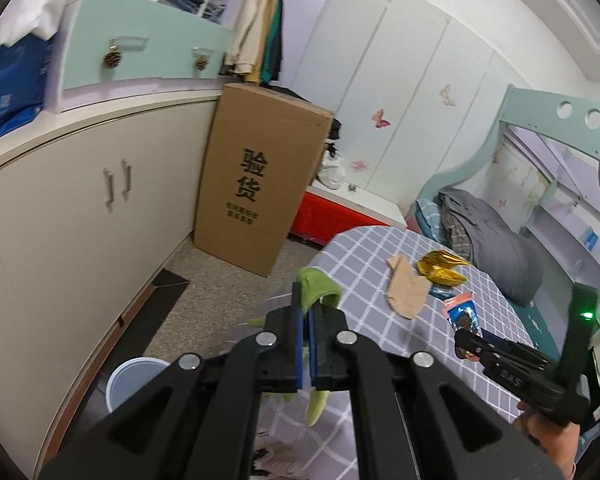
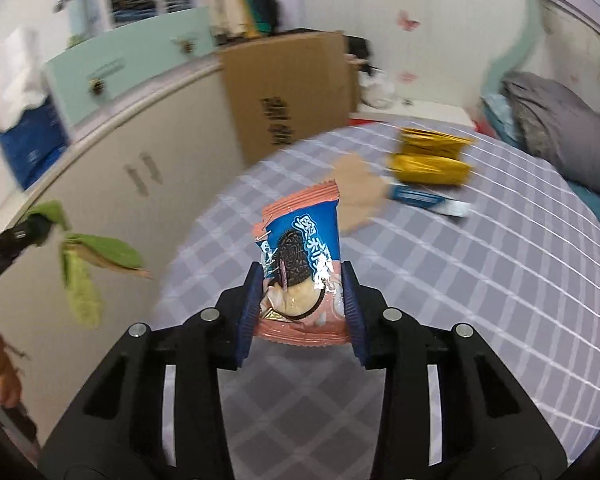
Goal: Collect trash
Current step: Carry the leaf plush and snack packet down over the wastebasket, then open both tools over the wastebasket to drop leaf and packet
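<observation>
My left gripper [image 1: 307, 312] is shut on a green sock [image 1: 318, 286], held above the edge of the bed; the sock also shows in the right wrist view [image 2: 84, 264], dangling at the left. My right gripper [image 2: 302, 280] is shut on a pink and blue cookie wrapper [image 2: 300, 248], lifted above the checked bedsheet [image 2: 460, 280]. In the left wrist view the right gripper [image 1: 466, 344] holds that wrapper [image 1: 462, 314] at the right. A gold wrapper [image 1: 440, 268], a beige sock [image 1: 406, 286] and a blue wrapper [image 2: 424, 198] lie on the bed.
A white bin [image 1: 134, 380] stands on the floor beside the cream cabinet [image 1: 80, 208]. A tall cardboard box [image 1: 260, 176] stands against the cabinet. A grey pillow [image 1: 496, 248] lies at the head of the bed. A red box [image 1: 328, 216] stands behind the bed.
</observation>
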`<act>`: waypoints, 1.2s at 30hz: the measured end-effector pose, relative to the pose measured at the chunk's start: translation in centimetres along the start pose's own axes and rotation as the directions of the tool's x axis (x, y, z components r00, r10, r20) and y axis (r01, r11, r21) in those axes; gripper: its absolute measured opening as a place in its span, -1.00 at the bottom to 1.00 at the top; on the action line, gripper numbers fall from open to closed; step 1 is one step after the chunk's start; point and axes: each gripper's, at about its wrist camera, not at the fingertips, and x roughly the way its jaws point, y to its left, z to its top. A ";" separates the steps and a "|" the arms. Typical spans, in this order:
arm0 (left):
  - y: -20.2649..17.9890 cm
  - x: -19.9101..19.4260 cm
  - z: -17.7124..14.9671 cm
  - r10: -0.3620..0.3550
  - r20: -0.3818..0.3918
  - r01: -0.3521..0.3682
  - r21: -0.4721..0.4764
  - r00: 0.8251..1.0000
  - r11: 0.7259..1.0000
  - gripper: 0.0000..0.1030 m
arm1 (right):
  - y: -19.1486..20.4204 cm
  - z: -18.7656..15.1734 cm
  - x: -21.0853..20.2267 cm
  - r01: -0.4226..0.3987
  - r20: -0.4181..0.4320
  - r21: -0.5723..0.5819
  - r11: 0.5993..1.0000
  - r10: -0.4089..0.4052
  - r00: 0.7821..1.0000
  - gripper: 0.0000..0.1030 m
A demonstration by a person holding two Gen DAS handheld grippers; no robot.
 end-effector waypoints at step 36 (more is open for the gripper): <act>22.1 8.7 -7.9 0.305 -0.407 -0.391 -0.147 0.861 0.909 0.18 | 22.9 -6.6 16.7 -0.301 -0.308 -0.181 0.936 0.237 0.922 -0.26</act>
